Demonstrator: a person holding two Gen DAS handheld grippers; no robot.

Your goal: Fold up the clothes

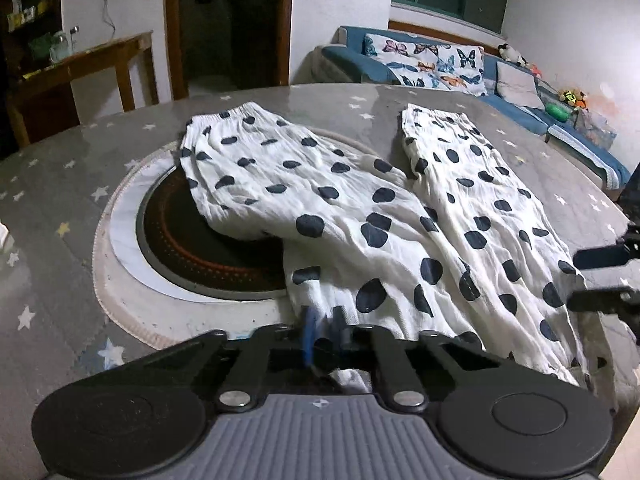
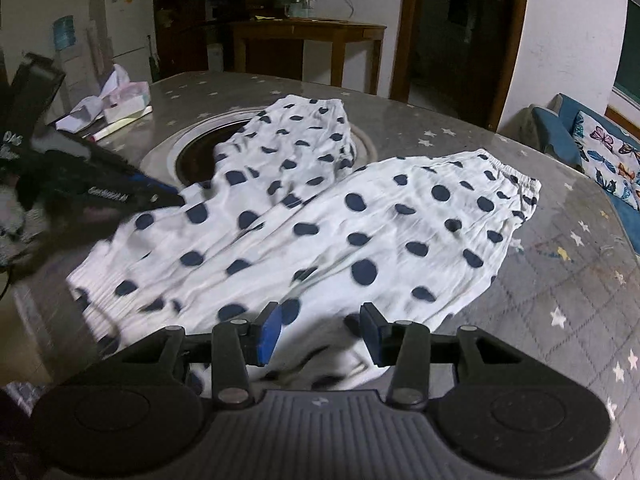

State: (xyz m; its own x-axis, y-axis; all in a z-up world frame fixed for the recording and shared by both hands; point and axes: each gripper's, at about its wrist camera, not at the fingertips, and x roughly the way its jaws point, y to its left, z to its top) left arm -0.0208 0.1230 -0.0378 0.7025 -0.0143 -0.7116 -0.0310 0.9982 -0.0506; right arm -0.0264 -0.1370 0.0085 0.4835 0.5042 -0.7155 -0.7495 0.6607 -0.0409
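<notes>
Indoors, star-print table (image 1: 60, 184), round black inset (image 1: 172, 240), blue sofa (image 1: 560, 120), dotted trousers (image 1: 360, 220)

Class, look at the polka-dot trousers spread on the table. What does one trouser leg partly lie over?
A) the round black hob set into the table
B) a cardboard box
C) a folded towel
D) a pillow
A: the left leg of the polka-dot trousers drapes across the round black hob sunk in the star-patterned table.
</notes>
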